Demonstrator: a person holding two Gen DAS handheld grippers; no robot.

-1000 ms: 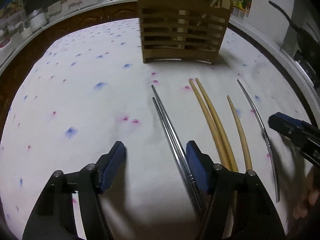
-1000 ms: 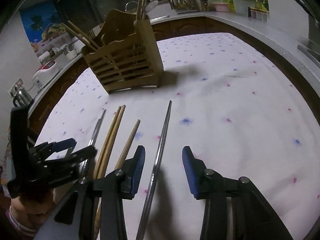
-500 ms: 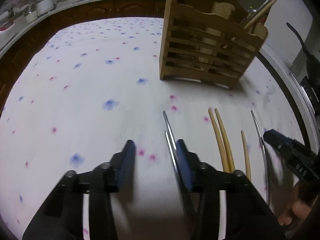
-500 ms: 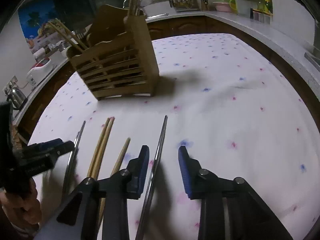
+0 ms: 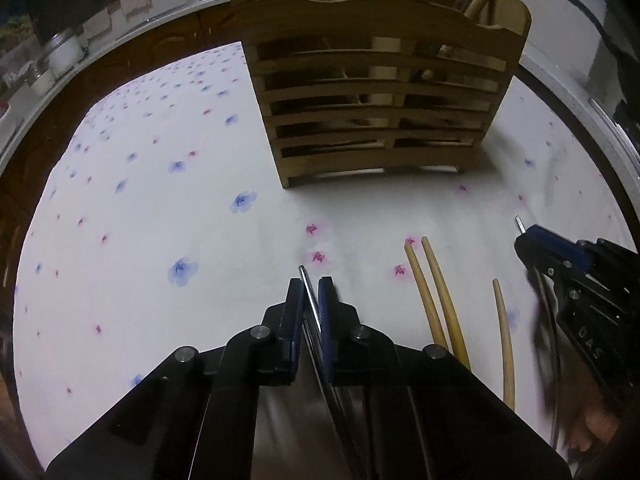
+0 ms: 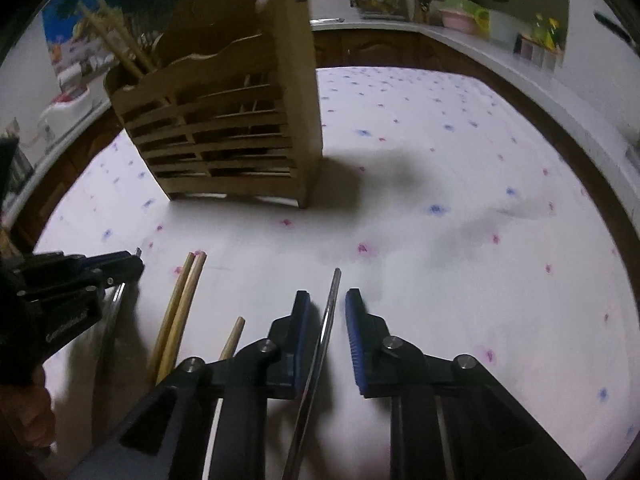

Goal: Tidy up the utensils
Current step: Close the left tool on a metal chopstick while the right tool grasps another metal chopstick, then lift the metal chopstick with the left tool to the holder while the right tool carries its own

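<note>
My left gripper (image 5: pixel 310 292) is shut on a pair of metal chopsticks (image 5: pixel 304 276), whose tips poke out just past the blue pads. My right gripper (image 6: pixel 327 296) straddles a single metal chopstick (image 6: pixel 335 282). Its jaws are closing, with a small gap still showing on each side of the chopstick. On the flowered tablecloth (image 5: pixel 160 200) between the grippers lie a pair of wooden chopsticks (image 5: pixel 434 292) (image 6: pixel 182 304) and a single wooden chopstick (image 5: pixel 505 340) (image 6: pixel 234 338). The slatted wooden utensil holder (image 5: pixel 380 120) (image 6: pixel 224 132) stands upright beyond them with utensils in it.
The right gripper (image 5: pixel 528 240) shows at the right edge of the left wrist view. The left gripper (image 6: pixel 132 264) and a hand (image 6: pixel 28 420) show at the left of the right wrist view. Kitchen counters with jars (image 5: pixel 64 48) and bowls (image 6: pixel 460 20) ring the table.
Both grippers slid forward along the chopsticks toward the holder. The left jaws closed from wide open onto the metal pair. The right jaws narrowed around the single metal chopstick.
</note>
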